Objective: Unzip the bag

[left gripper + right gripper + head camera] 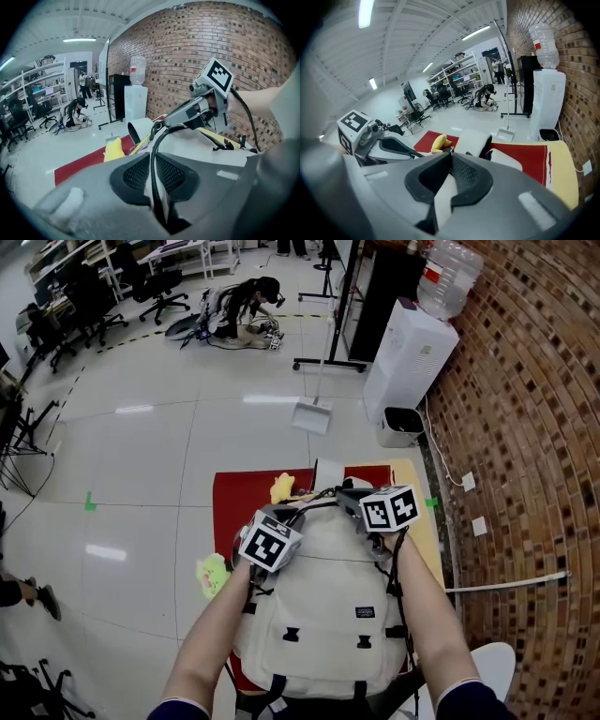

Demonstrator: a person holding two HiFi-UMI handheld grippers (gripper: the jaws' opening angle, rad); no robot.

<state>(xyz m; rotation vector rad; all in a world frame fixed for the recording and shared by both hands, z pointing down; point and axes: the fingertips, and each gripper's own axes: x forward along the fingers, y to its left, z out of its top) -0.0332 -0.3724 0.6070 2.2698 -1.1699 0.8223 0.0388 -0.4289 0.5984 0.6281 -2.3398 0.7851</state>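
Note:
A cream backpack (pixel 323 615) lies flat on the red mat (pixel 234 498), its top end away from me. Both grippers meet at that top end. My left gripper (pixel 296 510) is shut on a black cord (pixel 152 154) and a bit of cream fabric; the cord runs up from the jaws to the right gripper's tip (pixel 161 124). In the right gripper view, my right gripper (pixel 450 161) pinches a strip of the bag's cream fabric (pixel 443 197). The left gripper (pixel 370 140) shows close by at its left. The zipper slider is not clearly visible.
A yellow soft toy (pixel 281 487) and a white roll (pixel 328 474) lie beyond the bag's top. A yellow-green item (pixel 214 574) sits at the bag's left. The brick wall (pixel 525 427), a water dispenser (pixel 408 362) and a dustpan (pixel 312 415) stand further off; a person (pixel 239 310) crouches on the floor.

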